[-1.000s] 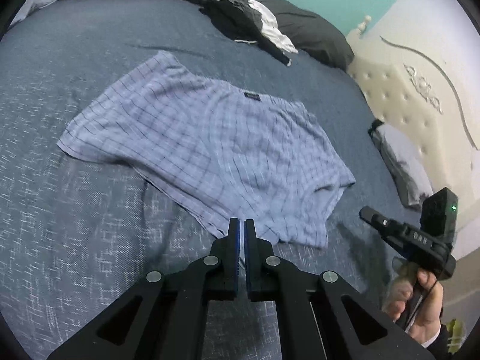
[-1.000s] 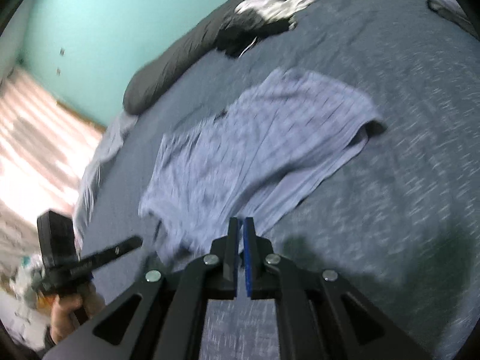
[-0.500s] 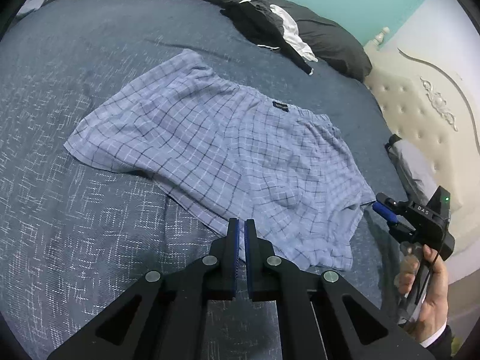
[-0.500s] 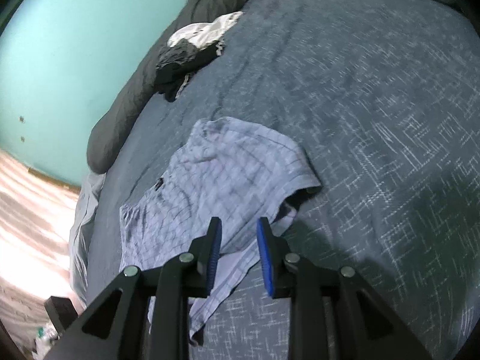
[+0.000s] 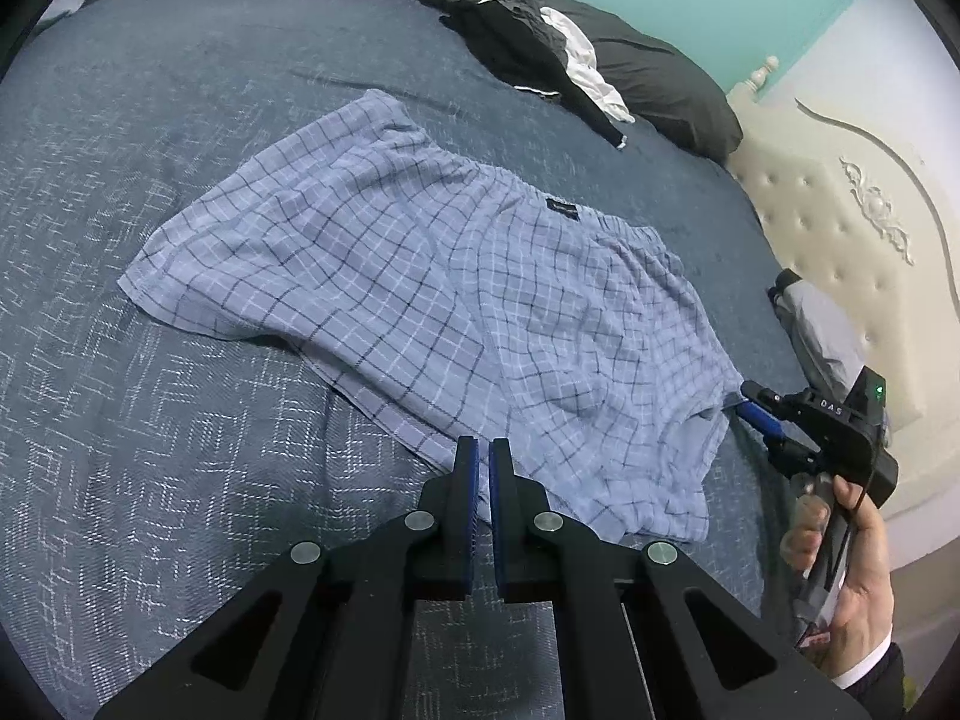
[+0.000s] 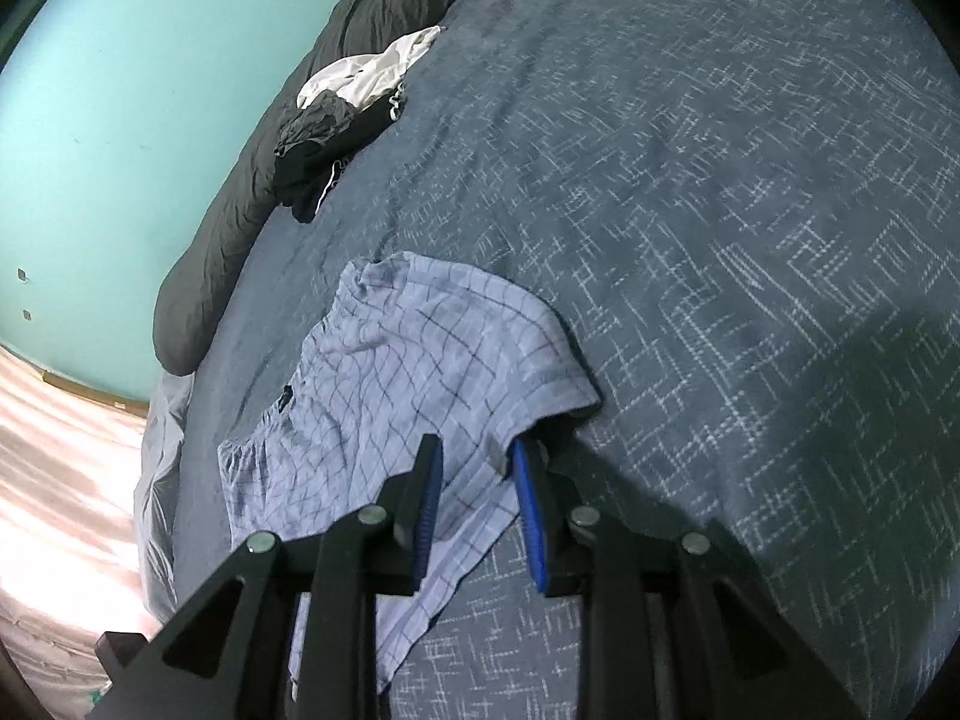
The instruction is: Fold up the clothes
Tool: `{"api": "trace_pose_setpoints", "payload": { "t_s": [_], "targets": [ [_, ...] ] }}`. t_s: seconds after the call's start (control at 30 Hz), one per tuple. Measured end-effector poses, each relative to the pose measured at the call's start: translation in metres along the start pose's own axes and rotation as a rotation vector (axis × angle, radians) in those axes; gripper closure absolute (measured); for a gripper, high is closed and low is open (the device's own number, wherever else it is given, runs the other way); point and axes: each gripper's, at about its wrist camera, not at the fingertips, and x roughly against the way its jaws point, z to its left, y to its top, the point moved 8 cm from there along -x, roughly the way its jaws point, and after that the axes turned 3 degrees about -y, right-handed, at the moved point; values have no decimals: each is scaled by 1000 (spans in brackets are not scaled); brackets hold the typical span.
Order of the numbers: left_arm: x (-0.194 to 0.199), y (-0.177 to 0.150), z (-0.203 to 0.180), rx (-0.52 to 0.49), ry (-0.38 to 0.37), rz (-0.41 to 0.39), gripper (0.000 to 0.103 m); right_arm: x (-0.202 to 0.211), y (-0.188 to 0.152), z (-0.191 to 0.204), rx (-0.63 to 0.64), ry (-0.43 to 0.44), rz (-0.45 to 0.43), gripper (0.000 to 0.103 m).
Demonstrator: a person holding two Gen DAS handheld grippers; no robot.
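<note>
Right wrist view: the right gripper [image 6: 477, 468] had just been opening, and its jaws stood apart astride a leg hem of the one pair of checked shorts [image 6: 414, 384], not pressing it. The left gripper [image 5: 482, 468] was closed and empty just before the near hem. The shorts lay flat on the blue bedspread [image 5: 180, 480].

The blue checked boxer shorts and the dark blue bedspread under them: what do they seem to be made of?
Blue checked boxer shorts: thin woven fabric, probably cotton, matte; it lies limp, with soft wrinkles and a gathered waistband. Dark blue bedspread: thicker, coarser textile, matte, with pale cross-hatched flecks like a heathered weave or knit; the exact fibre cannot be told.
</note>
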Motion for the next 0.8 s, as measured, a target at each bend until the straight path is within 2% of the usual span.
{"api": "trace_pose_setpoints", "payload": {
  "t_s": [0.3, 0.37, 0.47, 0.8],
  "targets": [
    [-9, 0, -2, -9, -5, 15, 100, -2, 10, -3, 11, -2, -32, 79],
    [-11, 0, -2, -11, -4, 16, 100, 0, 12, -2, 23, 3, -40, 89],
    [-11, 0, -1, -8, -2, 18, 100, 2, 15, 0, 37, 1, -54, 97],
    [-12, -2, -1, -12, 0, 21, 99, 25, 27, -1, 22, 19, -110, 100]
  ]
}}
